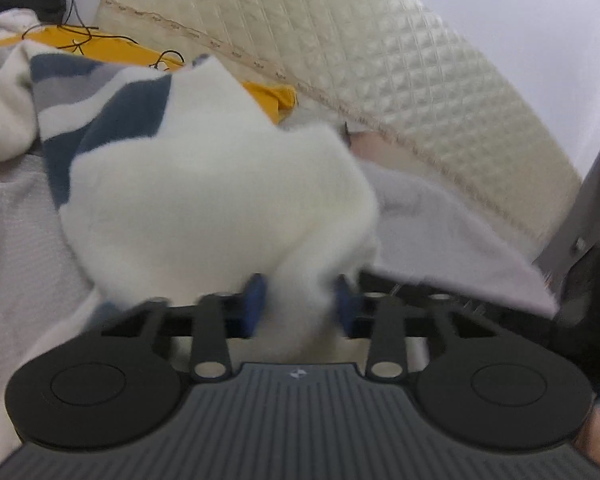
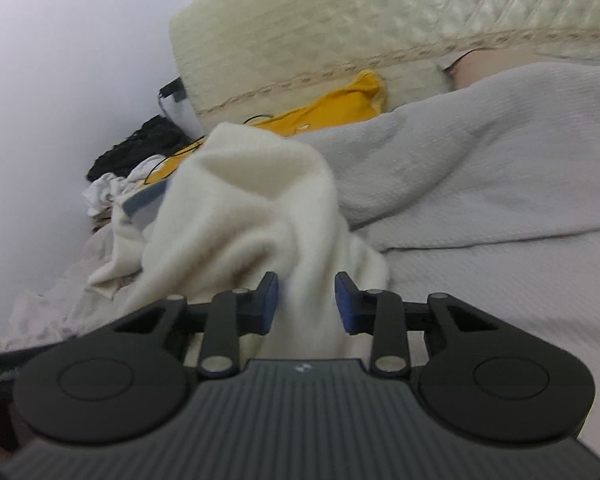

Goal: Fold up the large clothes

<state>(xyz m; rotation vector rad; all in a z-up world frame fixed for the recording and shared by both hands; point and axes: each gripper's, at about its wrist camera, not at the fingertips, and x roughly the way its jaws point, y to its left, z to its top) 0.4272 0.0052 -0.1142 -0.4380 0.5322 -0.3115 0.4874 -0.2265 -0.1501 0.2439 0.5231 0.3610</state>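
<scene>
Cream fleece garment with navy and grey stripes, bunched and lifted off the pale grey bedspread. One fold pinched between blue pads of left gripper, clamped on the fabric; view blurred. Another fold clamped in right gripper, cloth filling the gap. Yellow cloth behind, with black cable across it. Quilted cream mattress leaning against white wall.
</scene>
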